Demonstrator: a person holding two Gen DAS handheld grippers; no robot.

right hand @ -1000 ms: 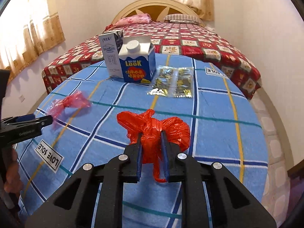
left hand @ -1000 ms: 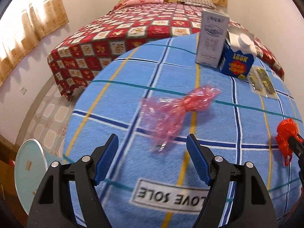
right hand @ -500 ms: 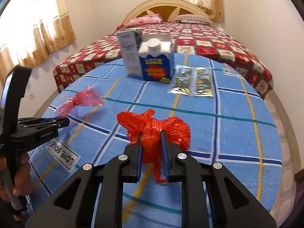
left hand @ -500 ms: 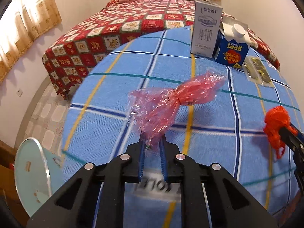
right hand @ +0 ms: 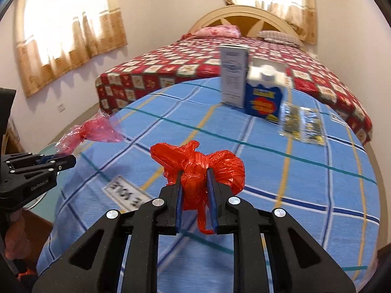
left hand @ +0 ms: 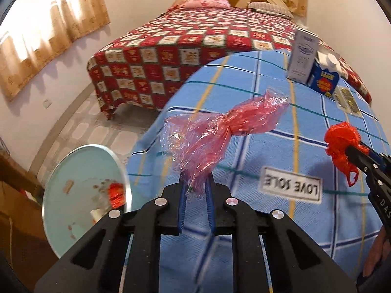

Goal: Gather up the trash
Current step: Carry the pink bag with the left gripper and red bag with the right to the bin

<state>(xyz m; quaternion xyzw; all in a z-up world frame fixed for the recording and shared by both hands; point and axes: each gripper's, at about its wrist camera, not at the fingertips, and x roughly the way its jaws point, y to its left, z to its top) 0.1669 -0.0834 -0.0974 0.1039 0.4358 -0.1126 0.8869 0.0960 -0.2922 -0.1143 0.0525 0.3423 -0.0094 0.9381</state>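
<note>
- Left gripper (left hand: 195, 190): clamped on tail of pink wrapper (left hand: 220, 131); wrapper lifted clear of cloth (left hand: 268, 146), hanging over its left edge. Collected, not yet binned.
- Right gripper (right hand: 194, 190): clamped on red bag (right hand: 200, 168), crumpled, held above cloth. Collected, not yet binned.
- Both loads also visible from the opposite camera: red bag at right edge of left view, pink wrapper at left edge of right view, well apart.
- Bin (left hand: 85, 190): pale green, round, on floor just left of cloth edge, below and left of left gripper. A red scrap (left hand: 116, 194) and small bits already inside, so judged partly filled.
- Label (left hand: 290, 185) sewn on cloth: part of cloth, not trash.
- Foil packets (right hand: 301, 124): flat on cloth, far right. Left to collect.
- Blue carton (right hand: 265, 97): upright, white cap, touching or just beside grey box (right hand: 234, 75), also upright. Both left, if counted as trash.
- Bed (right hand: 195, 73): beyond cloth, red patterned cover, no trash seen on it.
- Judged stage: carry to bin under way; two pieces in grip, three or four items remaining on cloth; roughly midway or earlier.
</note>
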